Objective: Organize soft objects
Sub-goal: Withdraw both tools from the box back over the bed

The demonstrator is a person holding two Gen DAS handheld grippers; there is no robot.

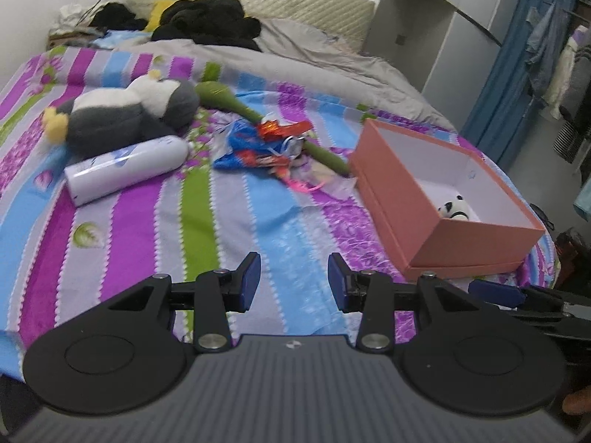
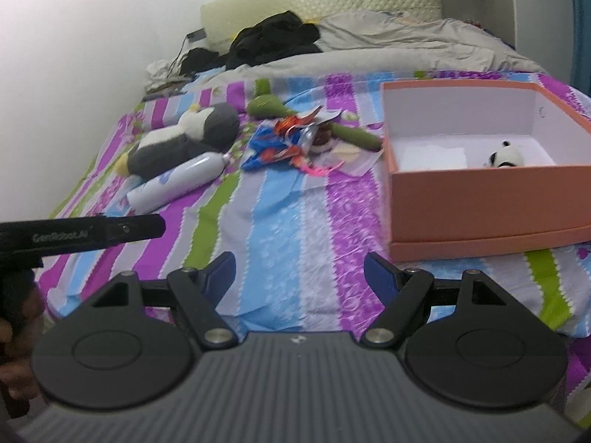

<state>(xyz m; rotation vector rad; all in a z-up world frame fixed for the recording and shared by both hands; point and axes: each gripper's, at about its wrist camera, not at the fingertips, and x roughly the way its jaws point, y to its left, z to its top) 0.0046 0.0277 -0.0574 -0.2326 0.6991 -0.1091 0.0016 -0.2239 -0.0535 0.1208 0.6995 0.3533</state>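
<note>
Both my left tool and right tool hang wide apart, empty, above the striped bedspread. A small black-and-white plush panda lies inside the salmon cardboard box.

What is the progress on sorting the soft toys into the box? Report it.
Done: one small panda plush lies inside the pink box. In hand: nothing; the left gripper and right gripper are both open and empty above the striped bedspread. Left: the grey-and-white penguin plush and the long green plush lie on the bed outside the box.
</note>
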